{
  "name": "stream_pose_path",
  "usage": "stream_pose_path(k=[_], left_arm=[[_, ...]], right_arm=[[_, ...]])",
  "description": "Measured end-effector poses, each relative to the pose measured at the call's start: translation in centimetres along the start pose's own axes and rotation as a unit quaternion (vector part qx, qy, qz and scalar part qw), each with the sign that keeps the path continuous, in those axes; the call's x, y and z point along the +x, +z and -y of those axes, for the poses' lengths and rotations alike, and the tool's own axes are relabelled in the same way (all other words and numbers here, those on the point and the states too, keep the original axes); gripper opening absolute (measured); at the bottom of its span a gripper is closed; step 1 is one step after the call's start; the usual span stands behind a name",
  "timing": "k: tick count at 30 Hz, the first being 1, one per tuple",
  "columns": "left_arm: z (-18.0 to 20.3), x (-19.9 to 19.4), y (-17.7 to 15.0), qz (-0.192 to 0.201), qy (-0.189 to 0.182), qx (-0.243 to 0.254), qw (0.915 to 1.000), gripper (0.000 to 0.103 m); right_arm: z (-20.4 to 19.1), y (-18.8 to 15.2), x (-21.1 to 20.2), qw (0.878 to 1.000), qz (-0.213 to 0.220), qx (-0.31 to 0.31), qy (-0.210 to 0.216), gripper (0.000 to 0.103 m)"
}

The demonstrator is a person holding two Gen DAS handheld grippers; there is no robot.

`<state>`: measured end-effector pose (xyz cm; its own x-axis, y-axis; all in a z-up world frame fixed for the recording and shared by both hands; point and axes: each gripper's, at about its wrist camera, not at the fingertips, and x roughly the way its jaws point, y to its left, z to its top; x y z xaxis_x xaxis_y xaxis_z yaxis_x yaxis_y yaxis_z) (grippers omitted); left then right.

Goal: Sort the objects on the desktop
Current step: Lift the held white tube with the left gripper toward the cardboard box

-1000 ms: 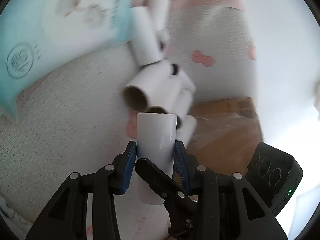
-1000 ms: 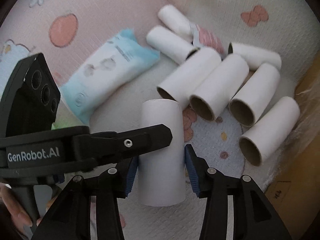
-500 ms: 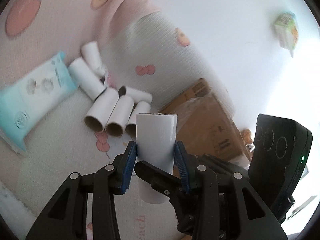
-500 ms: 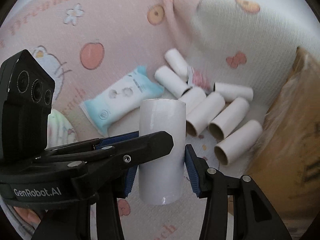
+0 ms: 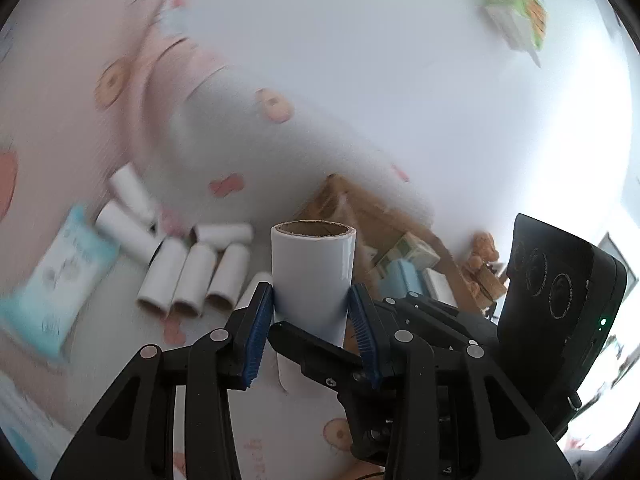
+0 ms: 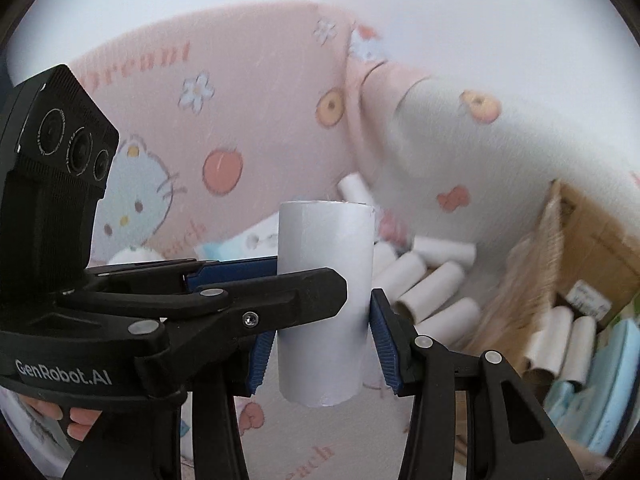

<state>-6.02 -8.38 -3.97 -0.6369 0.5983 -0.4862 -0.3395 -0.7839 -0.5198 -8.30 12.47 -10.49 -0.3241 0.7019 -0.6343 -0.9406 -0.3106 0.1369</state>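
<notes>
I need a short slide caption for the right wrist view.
Both grippers hold one upright white paper tube above the remaining tubes on the pink blanket.

Pink printed bedsheet [image 6: 248, 120]: loose paper tubes [image 5: 188, 280], blue tissue pack [image 5: 56, 280].

We are holding one white cardboard tube [image 6: 326, 300] upright, clear of the pink cartoon-print blanket [image 6: 256, 120], with the right gripper [image 6: 322, 344] and the left gripper [image 6: 276, 286] both pressing blue pads against it. More tubes [image 6: 424, 280] are lying on the blanket beside a cardboard box [image 6: 592, 248] at its right edge, which is holding further tubes [image 6: 560, 340].
</notes>
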Motion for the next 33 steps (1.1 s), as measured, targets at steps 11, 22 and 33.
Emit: stream_pose_path(k=[11,22,33], left_arm=[[8.1,4.2,5.3,-0.030,-0.055,0.063,0.9961,0.043],[14.4,9.2,8.1,-0.054,-0.095,0.100,0.9890,0.043],[15.9,16.0,8.6,-0.130,-0.104,0.085,0.9824,0.043]], right_arm=[[5.7,1.9,-7.0,0.996,0.065,0.041,-0.046,0.043],[13.5,3.4,-11.8,0.995,0.068,0.048,-0.061,0.043],[20.3,1.5,-13.2,0.989,0.053,0.132,-0.038,0.043]])
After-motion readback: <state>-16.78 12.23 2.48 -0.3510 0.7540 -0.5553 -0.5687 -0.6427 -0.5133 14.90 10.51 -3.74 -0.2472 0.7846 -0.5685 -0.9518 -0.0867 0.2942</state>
